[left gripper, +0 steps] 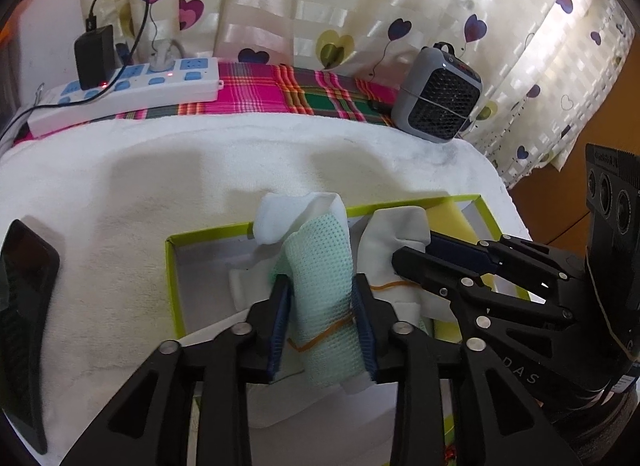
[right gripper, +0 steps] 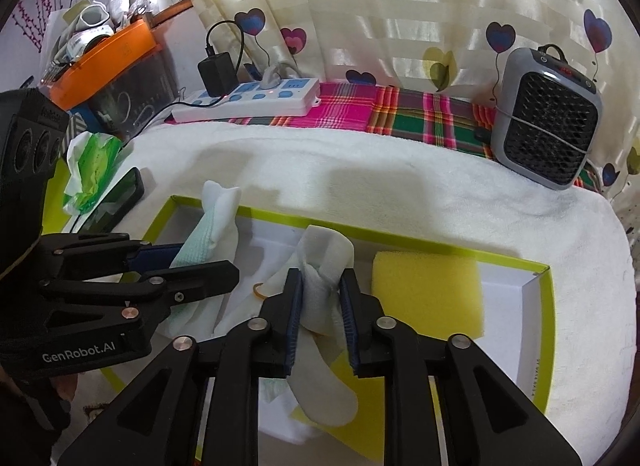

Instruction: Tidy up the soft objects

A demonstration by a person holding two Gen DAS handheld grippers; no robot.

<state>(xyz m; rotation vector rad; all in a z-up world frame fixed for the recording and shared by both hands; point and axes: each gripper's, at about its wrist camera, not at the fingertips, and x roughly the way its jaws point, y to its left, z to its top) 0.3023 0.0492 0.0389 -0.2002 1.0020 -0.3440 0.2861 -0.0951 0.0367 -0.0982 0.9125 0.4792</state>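
left hand-held gripper [left gripper: 322, 316]: jaws apart, straddling green mesh roll [left gripper: 324, 306], pads look just off it
right hand-held gripper [right gripper: 320, 314]: jaws apart around white sock roll [right gripper: 324, 298]
rolls: both inside green-rimmed box [right gripper: 400, 242]
sponge [right gripper: 428, 290]: yellow, in box, right of sock roll
box: on white towel [right gripper: 400, 185]

Mint mesh sock [left gripper: 322, 298]; white sock [right gripper: 326, 266]; yellow sponge [right gripper: 426, 292]; lime-rimmed box [right gripper: 440, 244]; pink-green plaid cloth [right gripper: 400, 115]; heart-print curtain [right gripper: 400, 5].
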